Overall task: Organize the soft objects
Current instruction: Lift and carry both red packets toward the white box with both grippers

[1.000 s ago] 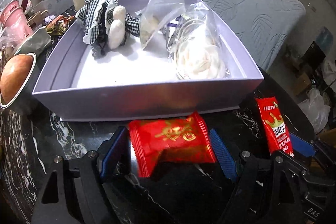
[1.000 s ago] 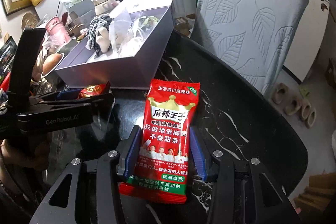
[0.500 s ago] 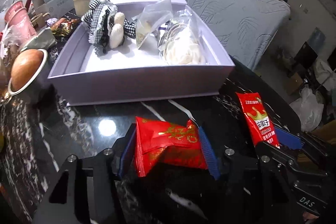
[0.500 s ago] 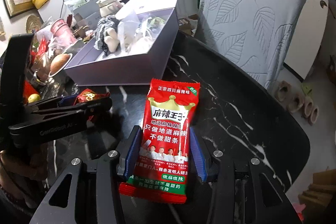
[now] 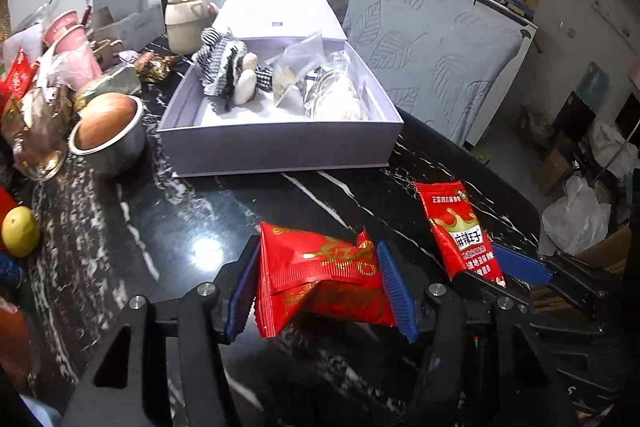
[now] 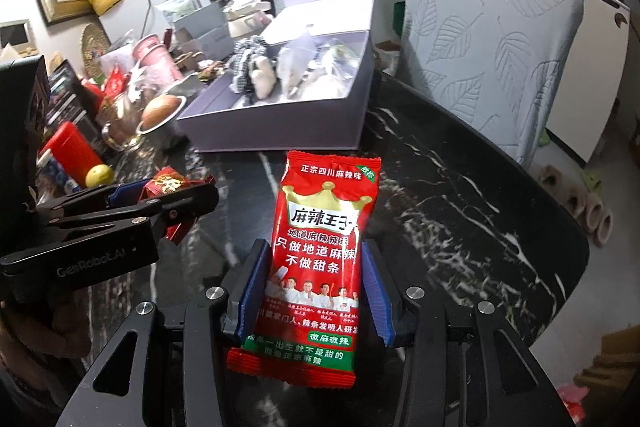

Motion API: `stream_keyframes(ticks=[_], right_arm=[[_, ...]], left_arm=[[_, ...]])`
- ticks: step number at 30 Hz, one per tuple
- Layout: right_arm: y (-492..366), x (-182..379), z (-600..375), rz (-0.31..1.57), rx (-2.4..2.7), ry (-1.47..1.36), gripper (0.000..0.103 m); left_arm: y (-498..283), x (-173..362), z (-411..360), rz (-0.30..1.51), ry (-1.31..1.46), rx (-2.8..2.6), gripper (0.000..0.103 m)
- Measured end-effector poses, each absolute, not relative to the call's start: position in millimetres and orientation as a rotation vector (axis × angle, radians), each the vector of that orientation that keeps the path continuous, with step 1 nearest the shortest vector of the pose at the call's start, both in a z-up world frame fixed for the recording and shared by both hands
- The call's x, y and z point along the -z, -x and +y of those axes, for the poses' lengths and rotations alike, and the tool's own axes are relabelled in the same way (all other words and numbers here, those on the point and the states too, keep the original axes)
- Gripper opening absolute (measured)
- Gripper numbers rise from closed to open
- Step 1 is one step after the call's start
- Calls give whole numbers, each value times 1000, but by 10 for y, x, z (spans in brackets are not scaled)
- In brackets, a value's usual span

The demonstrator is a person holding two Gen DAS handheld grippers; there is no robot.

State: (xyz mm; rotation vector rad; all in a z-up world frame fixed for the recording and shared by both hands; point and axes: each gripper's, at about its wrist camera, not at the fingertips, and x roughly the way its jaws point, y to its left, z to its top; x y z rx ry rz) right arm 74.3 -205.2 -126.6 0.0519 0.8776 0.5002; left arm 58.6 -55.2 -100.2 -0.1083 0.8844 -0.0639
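I have 2 packets in hand. My left tongs [image 5: 318, 285] clamp the crumpled red sweet wrapper [image 5: 320, 281] across its width, both blue pads pressed into it. My right tongs [image 6: 310, 293] clamp the long red snack packet [image 6: 320, 267] on its 2 long edges, low down, so most of the packet stands out ahead of the pads. Both packets look to hang clear of the black marble desk [image 6: 460, 207]. The lavender box [image 5: 280, 147] lies ahead of both tongs, apart from them, already holding a checked plush toy [image 5: 228, 75] and 2 clear bags [image 5: 320, 87].

My main worry is the long packet. Held so near its tail, I judge it can bend or swing, and its leading edge may catch the near wall of the box if I come in too low. The foil is slick, so a sharp jolt may let it slide between the pads.

The sweet wrapper is buckled in the grip; more squeeze may crush what is inside.

The 2 tongs sit side by side. If I steer both at the box together, I expect they may knock each other. To the left of the left tongs a metal bowl [image 5: 108, 135] stands just beside the box; a wide swing there may tip it.
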Motion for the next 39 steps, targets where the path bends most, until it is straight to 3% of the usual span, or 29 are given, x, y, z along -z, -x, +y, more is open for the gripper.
stream_keyframes(ticks=[18, 39], right_arm=[[-302, 898, -1792, 787, -592, -27, 45], [-651, 189, -1672, 599, -654, -18, 45]], left_arm=[[-5, 528, -316, 753, 101, 16, 57], [-421, -88, -185, 577, 88, 36, 57]])
